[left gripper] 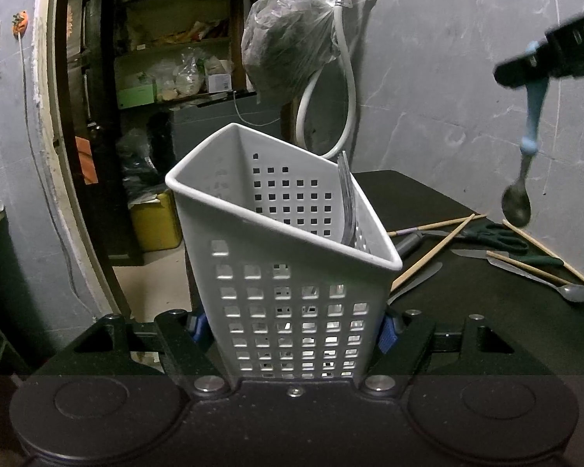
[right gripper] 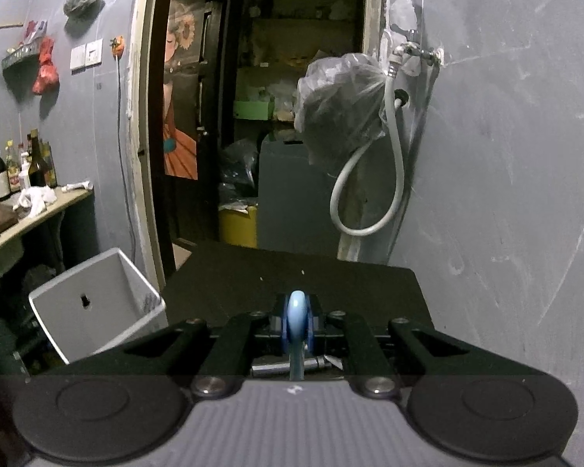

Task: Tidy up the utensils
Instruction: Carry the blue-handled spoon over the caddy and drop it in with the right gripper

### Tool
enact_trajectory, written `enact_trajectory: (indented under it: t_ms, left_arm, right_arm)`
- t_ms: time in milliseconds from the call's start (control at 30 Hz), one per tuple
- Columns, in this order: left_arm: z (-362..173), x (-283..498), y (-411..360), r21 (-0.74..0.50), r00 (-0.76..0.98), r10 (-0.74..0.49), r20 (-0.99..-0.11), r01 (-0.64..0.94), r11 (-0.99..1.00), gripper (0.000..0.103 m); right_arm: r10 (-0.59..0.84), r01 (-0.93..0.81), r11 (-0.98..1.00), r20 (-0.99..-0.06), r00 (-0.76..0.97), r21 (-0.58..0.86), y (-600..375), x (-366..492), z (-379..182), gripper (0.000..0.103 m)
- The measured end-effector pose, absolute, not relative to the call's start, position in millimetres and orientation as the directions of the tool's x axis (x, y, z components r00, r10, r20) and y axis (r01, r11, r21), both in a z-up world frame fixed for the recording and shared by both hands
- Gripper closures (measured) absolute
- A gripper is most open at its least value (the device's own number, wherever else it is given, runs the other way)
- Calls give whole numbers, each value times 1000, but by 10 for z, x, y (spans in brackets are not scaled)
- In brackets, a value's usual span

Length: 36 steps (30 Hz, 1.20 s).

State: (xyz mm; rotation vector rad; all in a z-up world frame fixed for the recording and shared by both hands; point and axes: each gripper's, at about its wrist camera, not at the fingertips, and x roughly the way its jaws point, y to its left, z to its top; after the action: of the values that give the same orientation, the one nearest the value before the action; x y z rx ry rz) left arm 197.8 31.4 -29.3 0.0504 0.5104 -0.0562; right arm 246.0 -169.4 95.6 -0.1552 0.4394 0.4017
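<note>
Left gripper [left gripper: 292,330] clamped on both sides of a white perforated utensil caddy [left gripper: 280,241] — tilted, a fork [left gripper: 346,202] standing inside. Right gripper [right gripper: 296,327] pinched narrow on the blue handle of a spoon [left gripper: 519,190], bowl hanging down, raised above the black desk [left gripper: 467,311]. On the desk: chopsticks [left gripper: 436,251], scissors [left gripper: 494,235], a second spoon [left gripper: 572,292].

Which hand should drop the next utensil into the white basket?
Right. The right gripper already holds the blue-handled spoon above the table, bowl down. The left gripper is clamped on the tilted white basket, so it likely should just steady it.
</note>
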Motion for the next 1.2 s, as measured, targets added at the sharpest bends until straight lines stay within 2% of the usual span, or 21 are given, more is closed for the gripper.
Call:
enact_trajectory:
  t_ms: [267, 867, 1200]
  left_arm:
    - [-299, 1977, 352, 31, 871, -54, -488, 79, 996, 27]
    - [-299, 2004, 369, 30, 869, -63, -490, 89, 996, 26]
    - [-299, 2003, 372, 29, 869, -61, -491, 87, 996, 27]
  right_arm:
    - [358, -415, 909, -452, 817, -30, -1516, 2523, 1186, 93]
    - [369, -426, 904, -454, 811, -26, -1351, 2532, 1258, 93]
    - [494, -519, 854, -377, 784, 40, -1264, 2434, 1556, 93]
